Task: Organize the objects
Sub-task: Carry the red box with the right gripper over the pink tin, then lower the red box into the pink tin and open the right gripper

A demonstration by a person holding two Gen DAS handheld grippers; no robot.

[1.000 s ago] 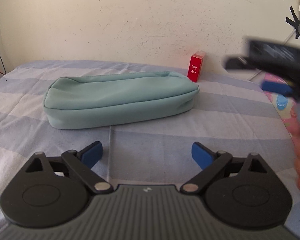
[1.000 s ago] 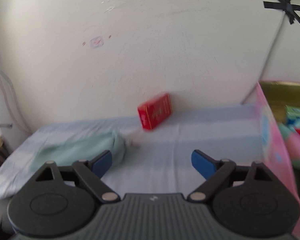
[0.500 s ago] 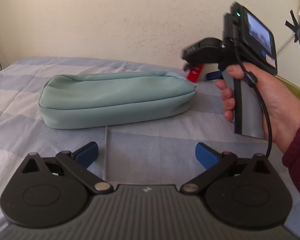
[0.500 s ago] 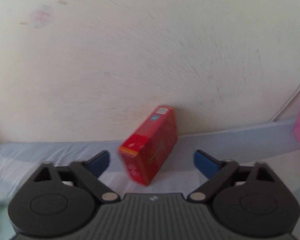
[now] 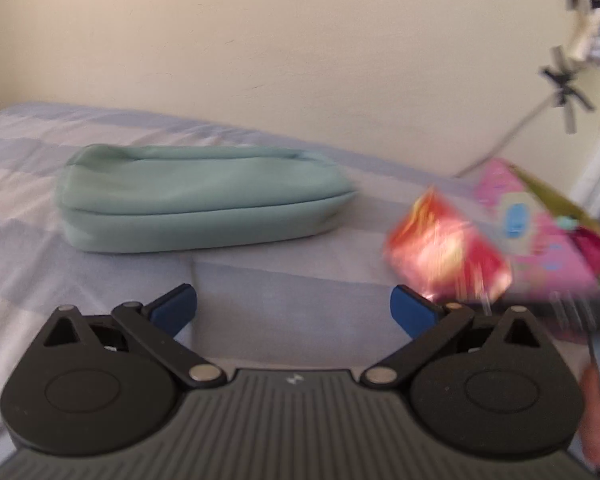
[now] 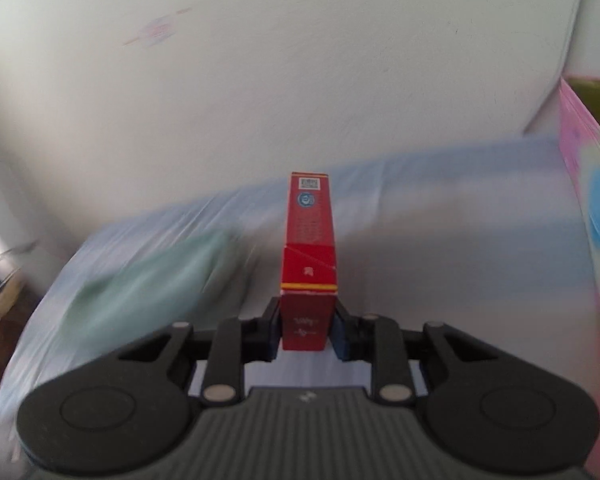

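Note:
My right gripper (image 6: 307,326) is shut on a small red box (image 6: 309,256), held upright above the striped bedsheet (image 6: 440,264). The same red box shows blurred in the left wrist view (image 5: 446,254), in the air at the right. A teal fabric pouch (image 5: 200,198) lies on the sheet ahead of my left gripper (image 5: 293,310), which is open and empty just above the sheet. The pouch shows blurred at the left of the right wrist view (image 6: 152,280).
A pink box with things inside (image 5: 540,232) stands at the right edge of the bed; its pink wall also shows in the right wrist view (image 6: 592,264). A cream wall (image 5: 260,60) runs behind the bed, with a taped cable (image 5: 564,84) at the right.
My right gripper closed on the red box by the wall and lifted it away, toward the right side of the bed. My left gripper stayed open and shifted slightly.

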